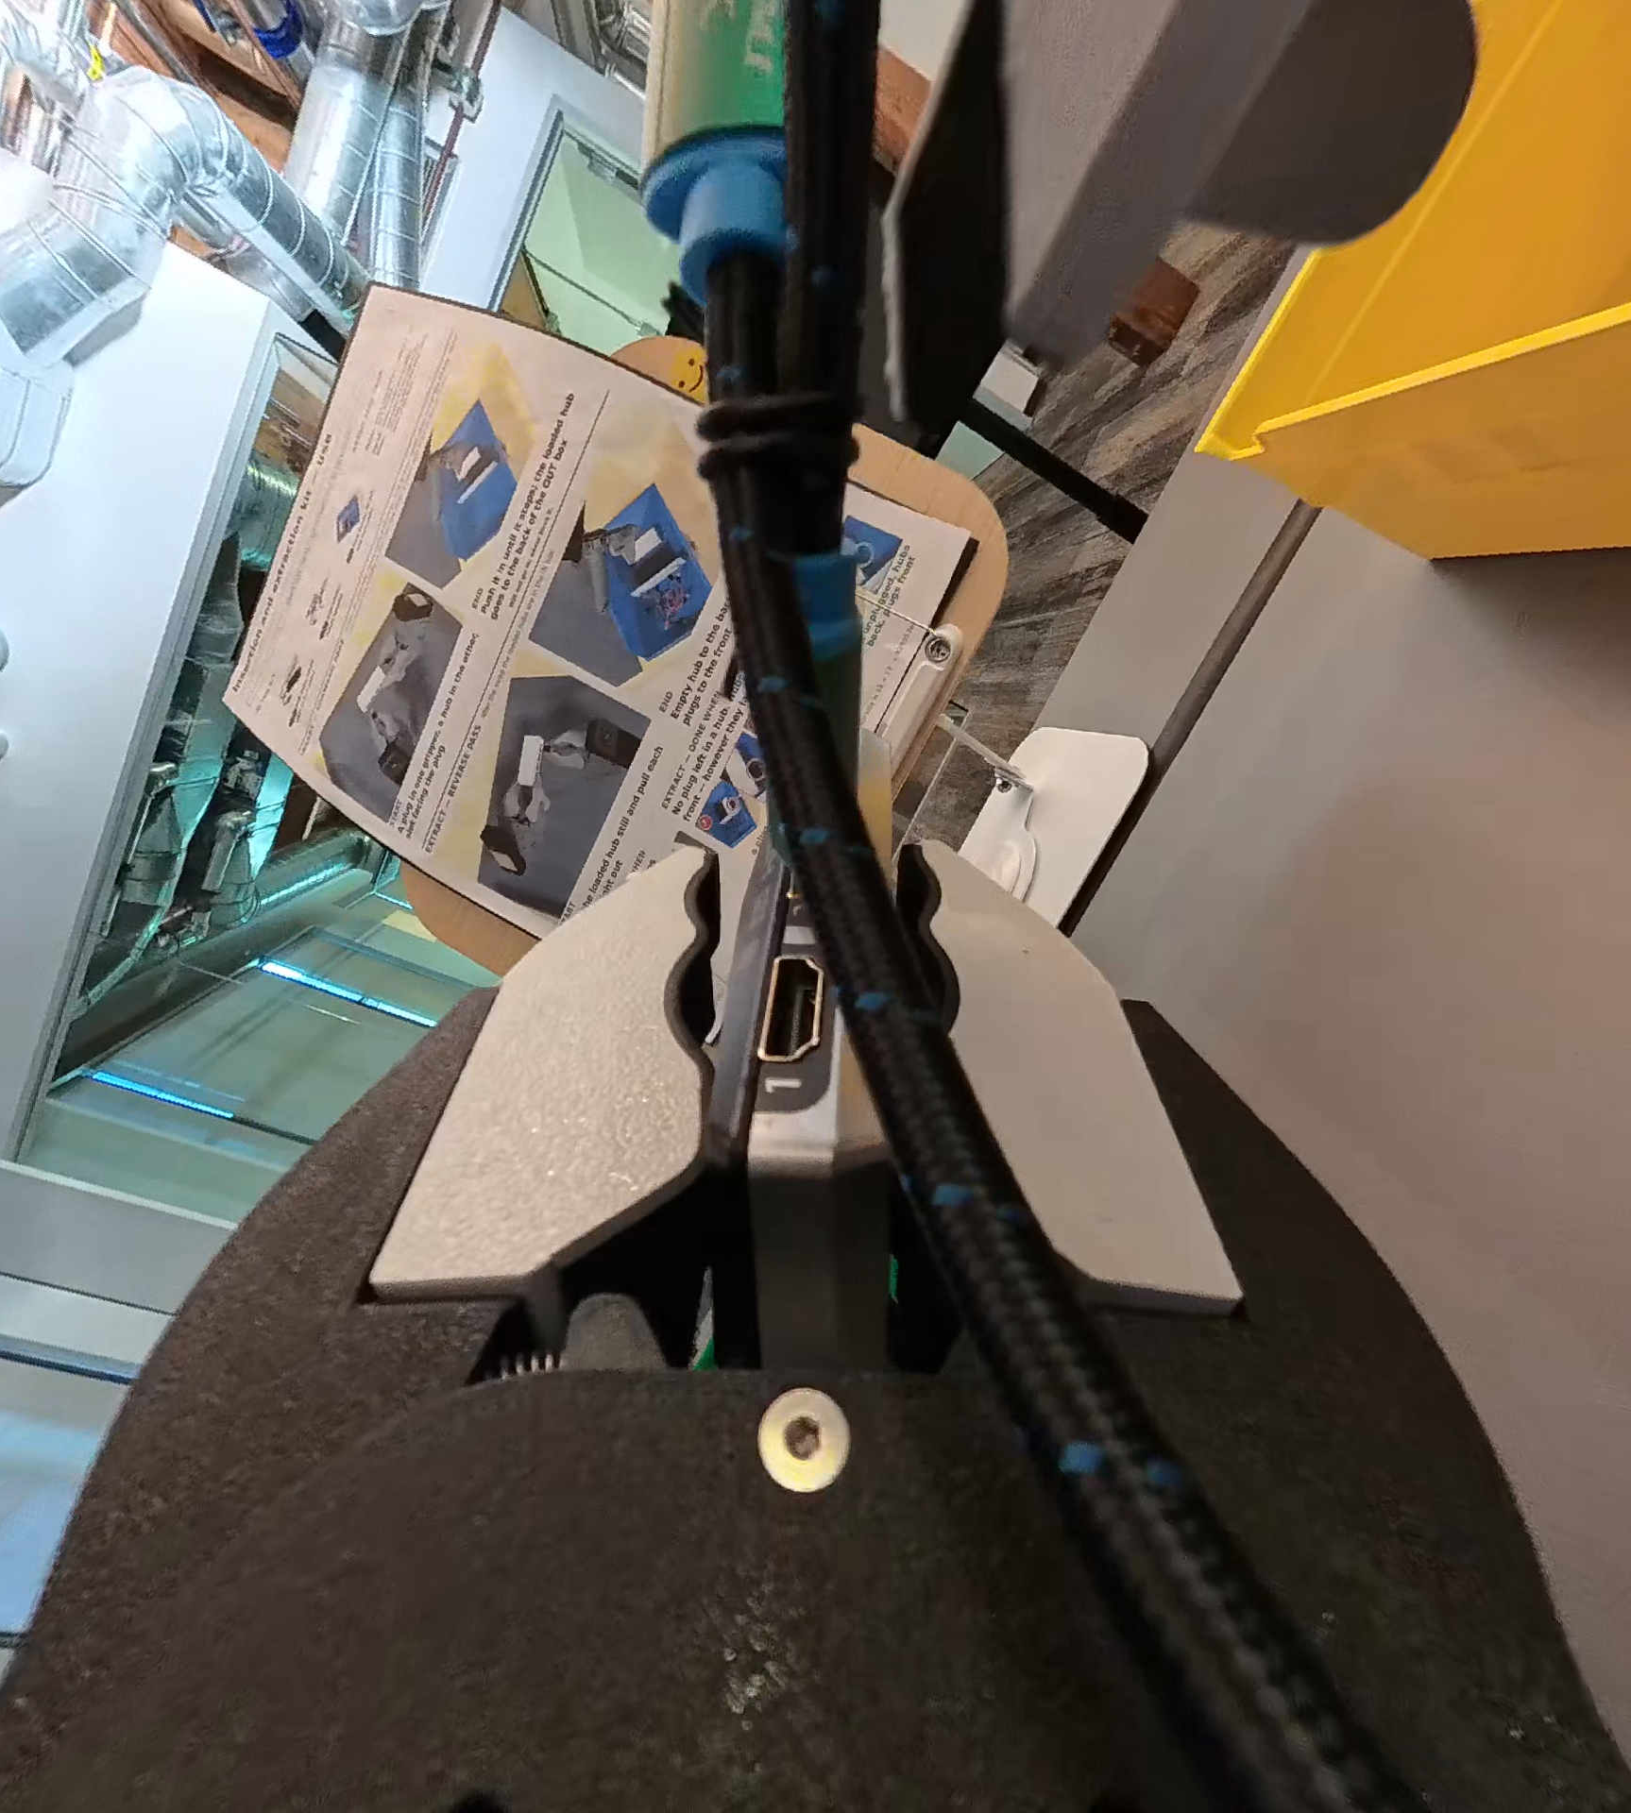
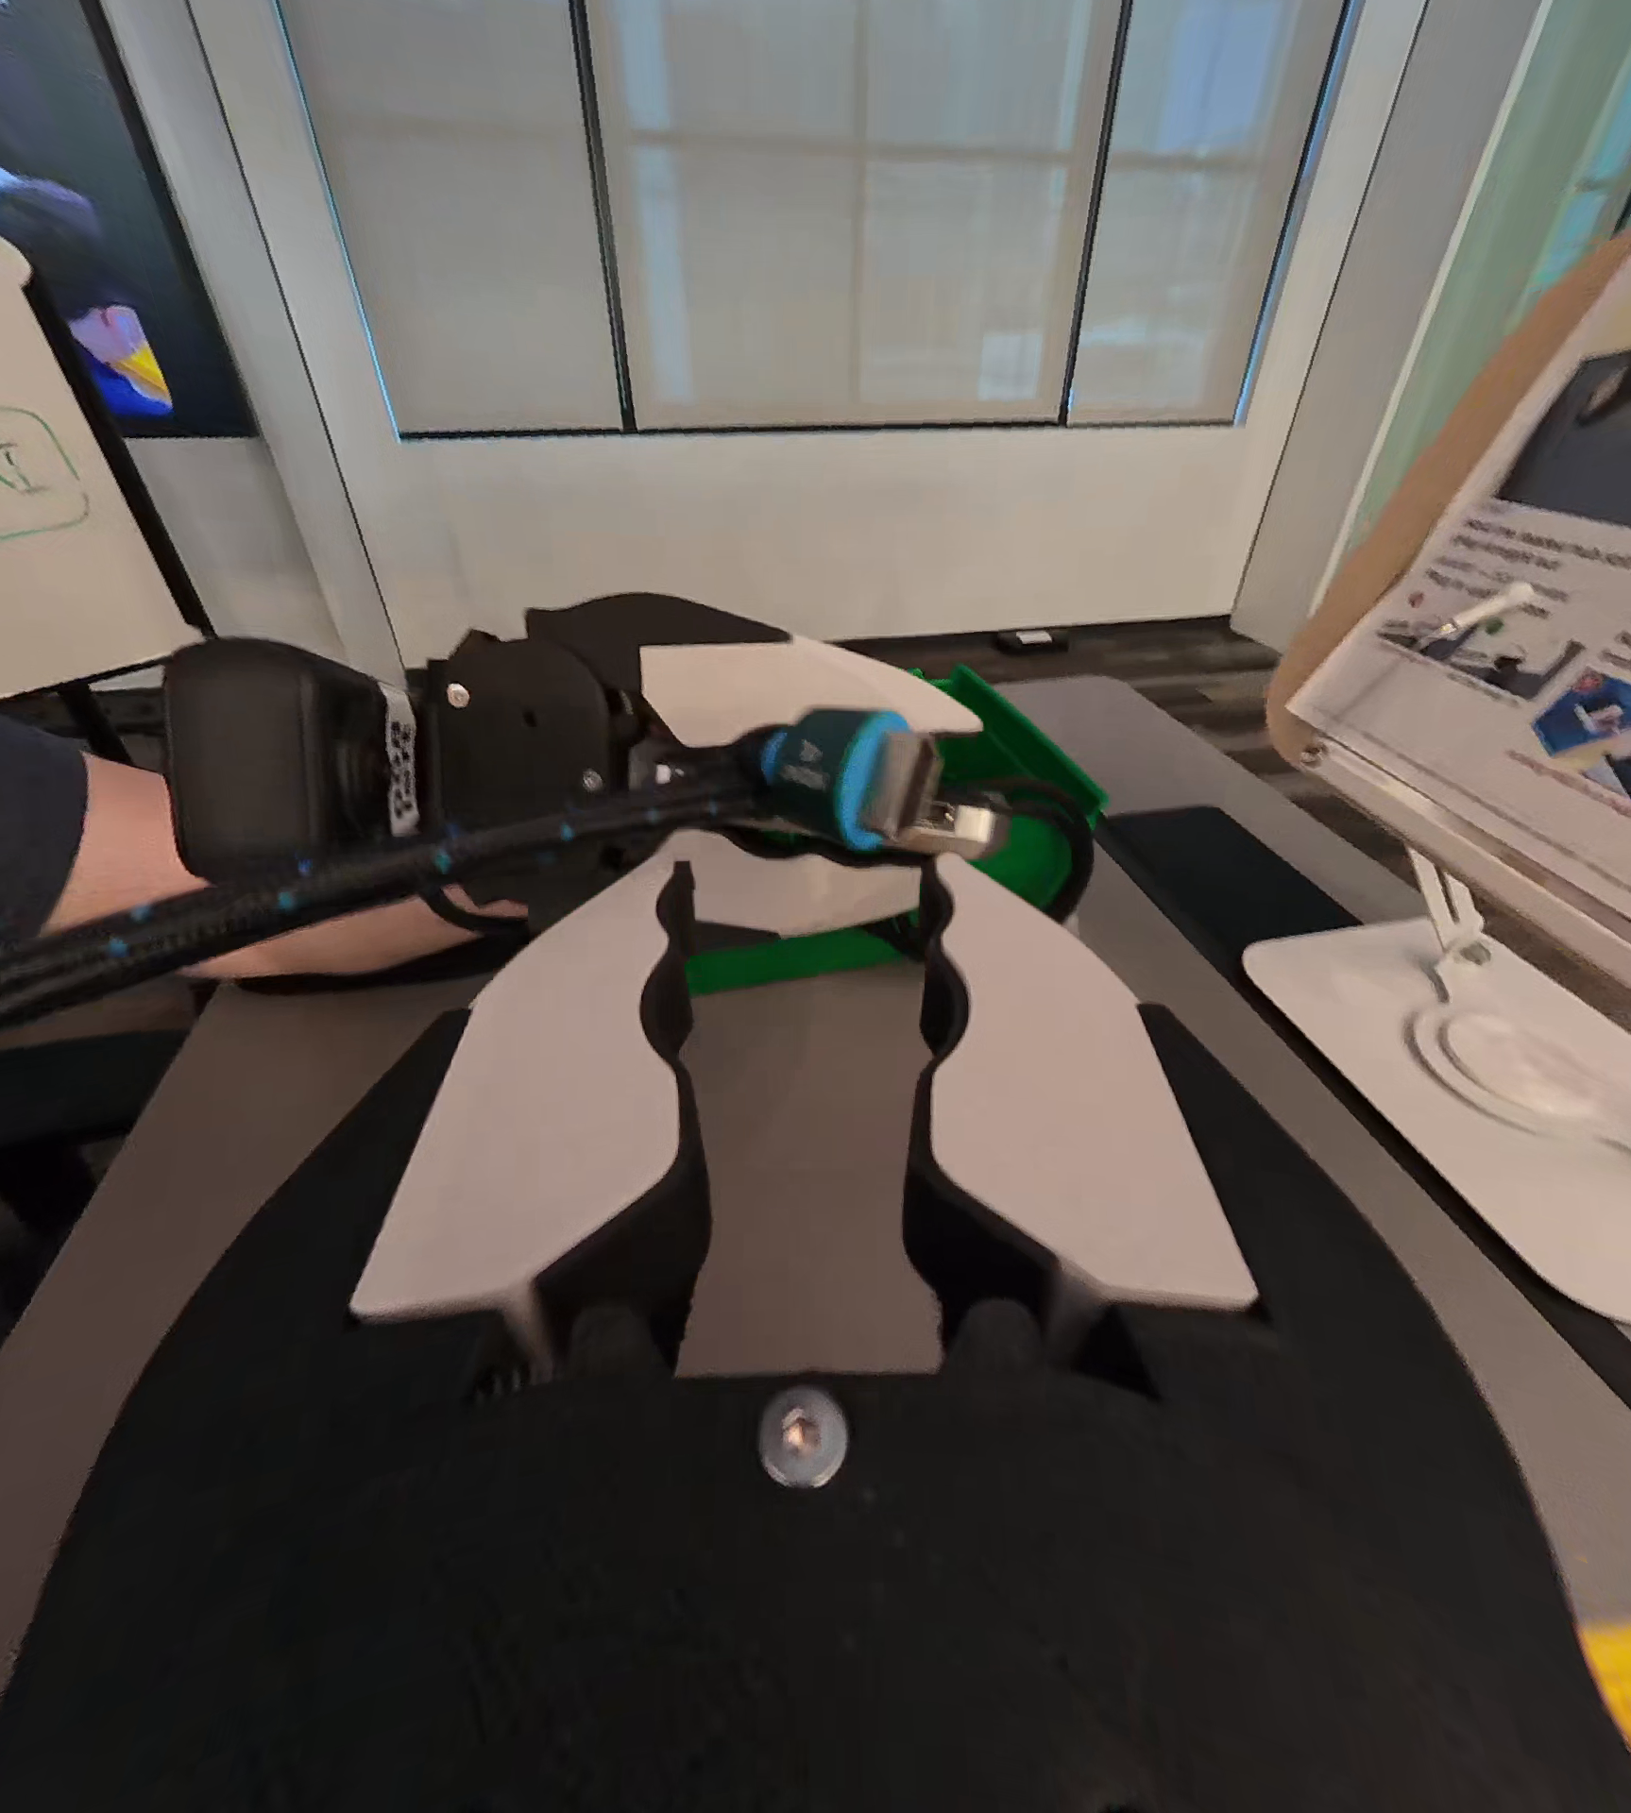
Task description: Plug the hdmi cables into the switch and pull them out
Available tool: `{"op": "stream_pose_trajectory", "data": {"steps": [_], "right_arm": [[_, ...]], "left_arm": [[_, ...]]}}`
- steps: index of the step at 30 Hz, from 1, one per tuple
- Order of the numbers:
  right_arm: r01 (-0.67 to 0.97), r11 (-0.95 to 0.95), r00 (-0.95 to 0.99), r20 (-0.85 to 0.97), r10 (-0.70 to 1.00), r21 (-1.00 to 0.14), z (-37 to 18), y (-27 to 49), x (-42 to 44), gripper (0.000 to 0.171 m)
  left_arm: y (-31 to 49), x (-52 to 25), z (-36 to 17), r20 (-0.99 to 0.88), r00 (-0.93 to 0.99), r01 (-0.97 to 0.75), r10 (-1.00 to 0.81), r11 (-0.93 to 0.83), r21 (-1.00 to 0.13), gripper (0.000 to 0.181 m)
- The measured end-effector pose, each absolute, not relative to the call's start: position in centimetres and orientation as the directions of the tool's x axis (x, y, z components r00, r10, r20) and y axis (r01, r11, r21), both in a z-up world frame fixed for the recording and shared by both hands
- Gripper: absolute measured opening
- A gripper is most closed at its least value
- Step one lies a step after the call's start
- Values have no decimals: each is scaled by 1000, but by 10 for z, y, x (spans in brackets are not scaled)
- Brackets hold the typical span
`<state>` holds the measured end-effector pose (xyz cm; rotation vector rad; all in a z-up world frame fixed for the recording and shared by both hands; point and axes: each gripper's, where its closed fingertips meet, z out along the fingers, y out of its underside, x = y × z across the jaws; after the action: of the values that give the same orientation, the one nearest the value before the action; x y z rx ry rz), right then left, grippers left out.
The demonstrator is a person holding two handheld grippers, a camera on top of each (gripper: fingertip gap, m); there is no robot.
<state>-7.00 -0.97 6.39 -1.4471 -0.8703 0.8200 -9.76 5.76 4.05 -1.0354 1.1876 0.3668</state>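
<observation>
- L gripper (image 1: 806,883) clamps the switch (image 1: 787,1020); one port (image 1: 791,1010) empty, facing cam.
- Braided hdmi cables (image 1: 850,932) drape across switch; teal plug (image 2: 850,780) hangs just in front of switch, unseated.
- R gripper (image 2: 803,898) agape, holding nothing, near plug.
- Tip: grab plug by its body, square w/ port, push straight; keep switch still.

Braided cable (image 1: 850,942) crosses the switch (image 1: 782,1040) port – right gripper (image 2: 806,907) gap stands empty.

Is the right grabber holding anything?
No, the right gripper is open with nothing between its fingers; the HDMI plug sits beyond it.
</observation>
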Motion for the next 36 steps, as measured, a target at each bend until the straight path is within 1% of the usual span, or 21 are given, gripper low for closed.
{"op": "stream_pose_trajectory", "data": {"steps": [5, 8, 12, 14, 22, 23, 24, 26, 31, 36], "right_arm": [[59, -29, 457, 1, 889, -998, 61, -13, -90, 47], [49, -41, 486, -12, 874, -998, 62, -8, -90, 40], [47, -78, 477, -46, 878, -996, 59, -8, -85, 28], [65, -89, 487, -47, 872, -994, 56, -6, -84, 26], [108, -47, 527, 18, 850, -993, 56, -4, -84, 21], [114, -42, 533, 26, 846, -993, 56, -4, -84, 19], [133, -44, 547, 37, 837, -990, 54, -3, -83, 11], [141, -39, 534, 43, 844, -989, 54, -4, -82, 11], [121, -9, 531, 57, 846, -993, 57, -5, -83, 11], [86, -27, 535, 24, 845, -996, 57, -3, -83, 12]], "left_arm": [[57, -95, 35, -899, 357, -736, -255, 516, -439, 35], [57, -93, 33, -906, 344, -744, -247, 516, -424, 35], [58, -93, 31, -909, 334, -752, -251, 511, -417, 35], [59, -93, 28, -914, 320, -760, -249, 508, -405, 35], [59, -94, 30, -922, 312, -763, -228, 518, -386, 35], [58, -94, 31, -926, 311, -761, -214, 527, -377, 35], [57, -94, 33, -932, 305, -760, -196, 539, -362, 35], [54, -93, 34, -945, 284, -770, -164, 548, -327, 35], [54, -93, 36, -943, 283, -769, -173, 547, -331, 35], [55, -93, 35, -944, 281, -773, -171, 543, -328, 35]]}}
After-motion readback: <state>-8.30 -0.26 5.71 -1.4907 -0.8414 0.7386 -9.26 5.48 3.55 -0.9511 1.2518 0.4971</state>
